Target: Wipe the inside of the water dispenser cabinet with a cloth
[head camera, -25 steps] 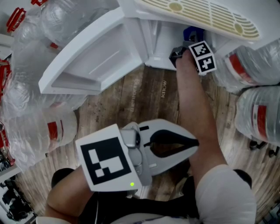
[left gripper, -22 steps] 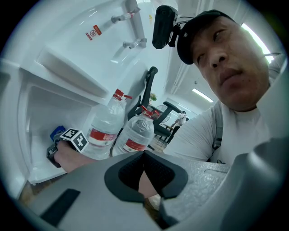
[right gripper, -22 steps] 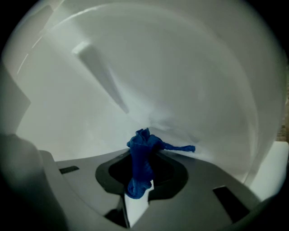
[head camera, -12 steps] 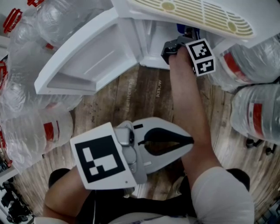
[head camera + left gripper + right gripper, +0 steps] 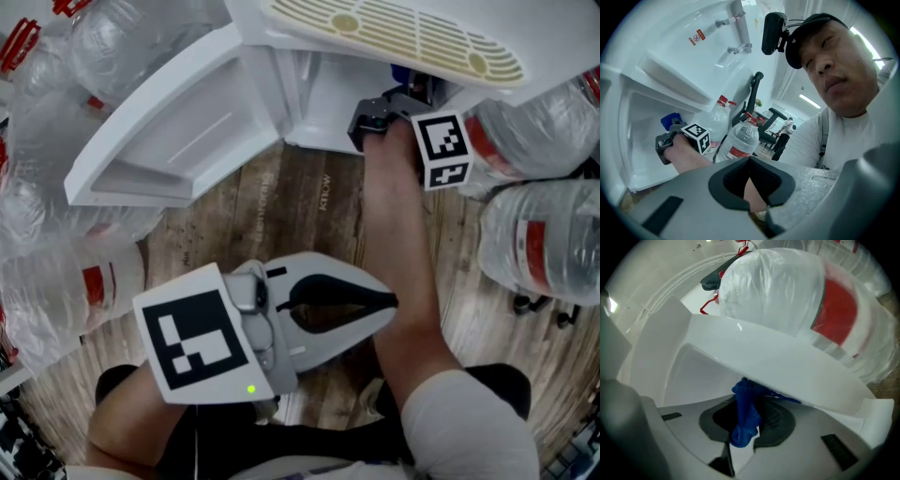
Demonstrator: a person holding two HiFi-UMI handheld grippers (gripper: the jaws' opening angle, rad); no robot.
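Blue cloth (image 5: 745,408) sits clamped in right gripper (image 5: 741,447); left gripper (image 5: 757,208) is closed, empty.

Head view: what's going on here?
A person is cleaning out the water dispenser cabinet. The right tool is shut on a blue cloth and reaches in past the open door, with the cloth up under a white ledge. The left tool is shut on nothing and held back near the person's lap. Big water bottles sit around on the floor.
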